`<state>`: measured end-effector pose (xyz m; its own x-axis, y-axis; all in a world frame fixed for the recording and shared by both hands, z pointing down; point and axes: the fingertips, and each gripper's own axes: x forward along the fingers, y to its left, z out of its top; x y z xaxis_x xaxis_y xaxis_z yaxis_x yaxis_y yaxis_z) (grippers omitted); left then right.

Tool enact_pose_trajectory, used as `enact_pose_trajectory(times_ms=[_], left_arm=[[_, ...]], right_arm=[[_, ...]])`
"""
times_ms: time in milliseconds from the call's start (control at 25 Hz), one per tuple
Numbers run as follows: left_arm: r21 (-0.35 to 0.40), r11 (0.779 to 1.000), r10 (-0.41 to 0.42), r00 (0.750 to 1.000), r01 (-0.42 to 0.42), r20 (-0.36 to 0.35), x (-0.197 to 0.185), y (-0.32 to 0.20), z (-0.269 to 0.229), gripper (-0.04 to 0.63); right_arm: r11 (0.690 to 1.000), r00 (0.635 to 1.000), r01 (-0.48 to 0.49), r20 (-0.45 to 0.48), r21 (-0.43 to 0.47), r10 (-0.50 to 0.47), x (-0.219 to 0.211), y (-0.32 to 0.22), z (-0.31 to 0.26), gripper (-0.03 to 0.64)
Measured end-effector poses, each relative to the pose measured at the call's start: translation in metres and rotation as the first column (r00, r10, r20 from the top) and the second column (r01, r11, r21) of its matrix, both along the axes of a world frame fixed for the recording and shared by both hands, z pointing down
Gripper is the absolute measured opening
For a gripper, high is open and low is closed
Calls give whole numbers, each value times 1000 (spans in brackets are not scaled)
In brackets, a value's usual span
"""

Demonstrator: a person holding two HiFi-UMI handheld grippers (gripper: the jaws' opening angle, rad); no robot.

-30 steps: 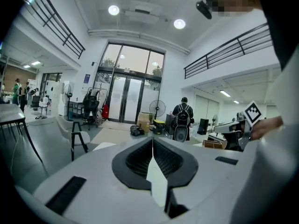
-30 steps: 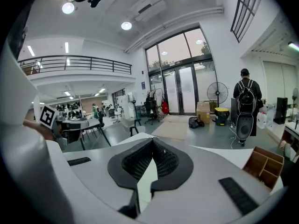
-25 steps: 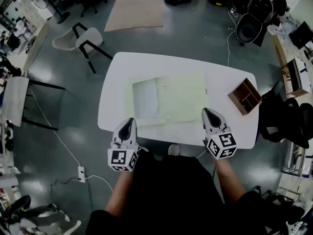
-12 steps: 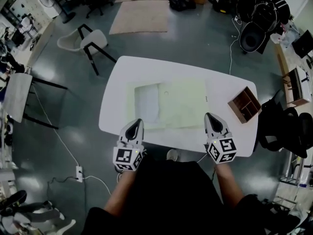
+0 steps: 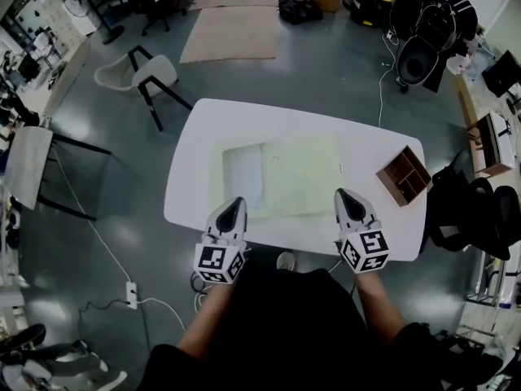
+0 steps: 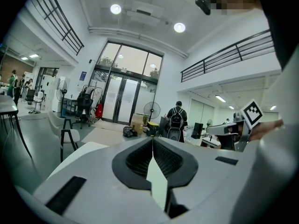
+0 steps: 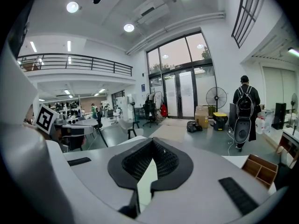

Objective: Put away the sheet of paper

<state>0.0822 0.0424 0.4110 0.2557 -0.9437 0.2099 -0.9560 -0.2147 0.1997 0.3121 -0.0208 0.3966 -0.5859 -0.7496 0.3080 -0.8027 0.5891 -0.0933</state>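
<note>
While both claws are pressed together and empty at the near edge of the white rounded desk [image 5: 195, 129], the white sheet of paper [image 5: 244, 169] lies flat on a pale yellow rectangular mat [image 5: 305, 173]. It is just ahead of my left claw [image 5: 235, 204], with its long axis running away from me. My right claw [image 5: 343, 195] sits further off to its right, so I judge the left is better placed.

Left tongs [image 5: 234, 204] at near left, right tongs [image 5: 343, 195] at near right, well apart, both pointing away from the body and tilted slightly down, jaws of each closed tip to tip, nothing gripped, left forearm [image 5: 200, 326] and right forearm [image 5: 379, 303] extended forward
</note>
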Motion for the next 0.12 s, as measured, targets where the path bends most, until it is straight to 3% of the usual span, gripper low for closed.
enact_pose_trajectory(times_ms=[120], left_arm=[[6, 1000, 17, 1000, -17, -1, 7, -1, -3, 5]], right_arm=[[1000, 1000, 3, 8, 2, -3, -2, 4, -3, -2]])
